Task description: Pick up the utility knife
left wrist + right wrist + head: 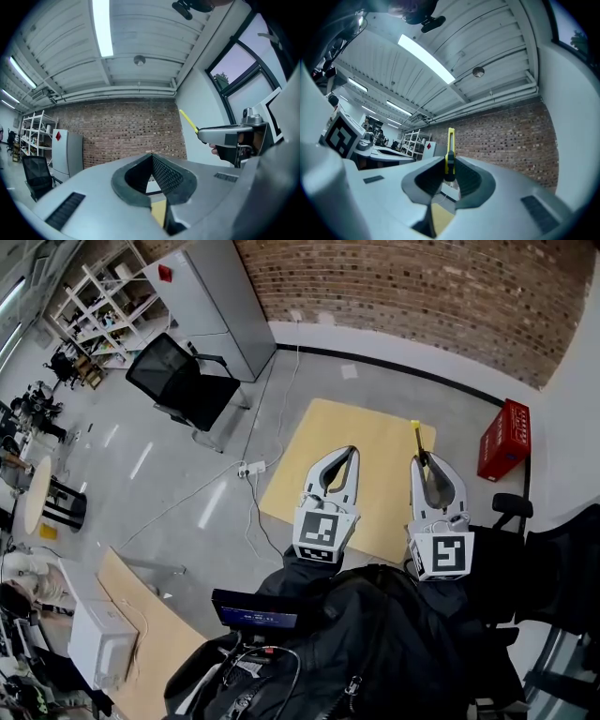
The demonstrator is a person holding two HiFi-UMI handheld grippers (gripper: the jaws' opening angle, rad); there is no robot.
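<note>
A slim yellow utility knife (416, 436) sticks out past the tips of my right gripper (426, 463), whose jaws are shut on it. In the right gripper view the utility knife (449, 154) stands upright between the dark pads, its yellow end pointing up. My left gripper (350, 454) is held beside it, shut with nothing between its jaws. From the left gripper view the right gripper (225, 136) and the yellow utility knife (188, 121) show at the right. Both grippers are raised high over a light wooden table (370, 451).
A red crate (504, 438) stands on the floor to the table's right. A black office chair (178, 381) and a grey cabinet (220, 306) are at the left. A brick wall (412, 287) runs behind. Cables (253, 468) lie on the floor left of the table.
</note>
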